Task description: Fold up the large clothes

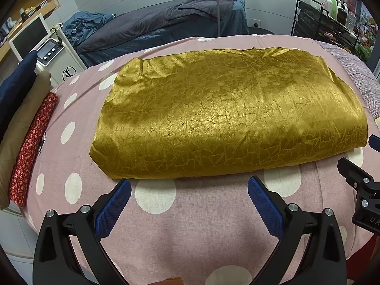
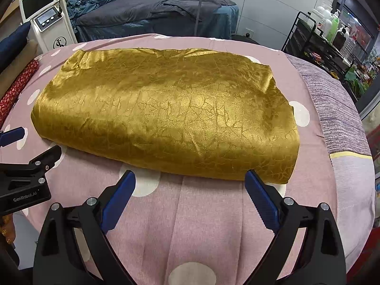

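Note:
A shiny gold patterned cloth (image 1: 225,114) lies folded into a long flat rectangle on the pink polka-dot bed cover (image 1: 201,225); it also shows in the right wrist view (image 2: 166,114). My left gripper (image 1: 190,185) is open and empty, just short of the cloth's near folded edge toward its left part. My right gripper (image 2: 190,178) is open and empty at the near edge toward the cloth's right end. The right gripper's side shows at the right of the left wrist view (image 1: 363,185). The left gripper shows at the left of the right wrist view (image 2: 26,166).
Folded red floral (image 1: 33,147), tan and navy fabrics lie along the bed's left edge. A white machine with a screen (image 1: 47,49) stands beyond. A dark-covered bed (image 1: 154,23) is behind. A black rack with bottles (image 2: 327,38) stands at the right. A striped purple blanket (image 2: 332,109) covers the right side.

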A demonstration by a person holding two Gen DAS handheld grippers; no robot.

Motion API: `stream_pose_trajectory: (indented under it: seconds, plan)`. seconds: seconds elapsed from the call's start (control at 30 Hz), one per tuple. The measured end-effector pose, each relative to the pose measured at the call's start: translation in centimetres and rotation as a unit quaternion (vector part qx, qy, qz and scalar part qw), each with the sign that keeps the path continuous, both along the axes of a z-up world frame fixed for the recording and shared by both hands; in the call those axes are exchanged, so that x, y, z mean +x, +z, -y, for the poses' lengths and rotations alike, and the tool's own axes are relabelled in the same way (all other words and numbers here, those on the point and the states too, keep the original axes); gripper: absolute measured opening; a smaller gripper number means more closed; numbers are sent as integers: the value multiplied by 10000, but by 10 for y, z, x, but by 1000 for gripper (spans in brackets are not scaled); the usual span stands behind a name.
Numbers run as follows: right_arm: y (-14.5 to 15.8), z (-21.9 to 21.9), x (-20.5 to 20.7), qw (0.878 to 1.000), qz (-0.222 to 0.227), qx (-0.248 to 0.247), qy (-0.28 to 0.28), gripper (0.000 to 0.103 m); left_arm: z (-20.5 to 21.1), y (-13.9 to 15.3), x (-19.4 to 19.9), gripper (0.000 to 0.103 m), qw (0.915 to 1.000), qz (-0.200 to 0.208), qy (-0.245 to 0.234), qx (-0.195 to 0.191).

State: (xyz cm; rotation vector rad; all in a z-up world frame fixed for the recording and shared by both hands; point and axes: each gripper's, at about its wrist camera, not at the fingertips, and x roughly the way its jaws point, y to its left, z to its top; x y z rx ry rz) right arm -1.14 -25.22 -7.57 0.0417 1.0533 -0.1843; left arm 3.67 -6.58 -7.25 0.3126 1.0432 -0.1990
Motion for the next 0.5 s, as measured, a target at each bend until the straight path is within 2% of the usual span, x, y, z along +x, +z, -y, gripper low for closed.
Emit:
stream_pose_trajectory:
  seconds: [0.5]
  plan:
    - [-1,1,1,10000,-6,-11,2,92,-1,0,0,96,10000,1,-23,-6]
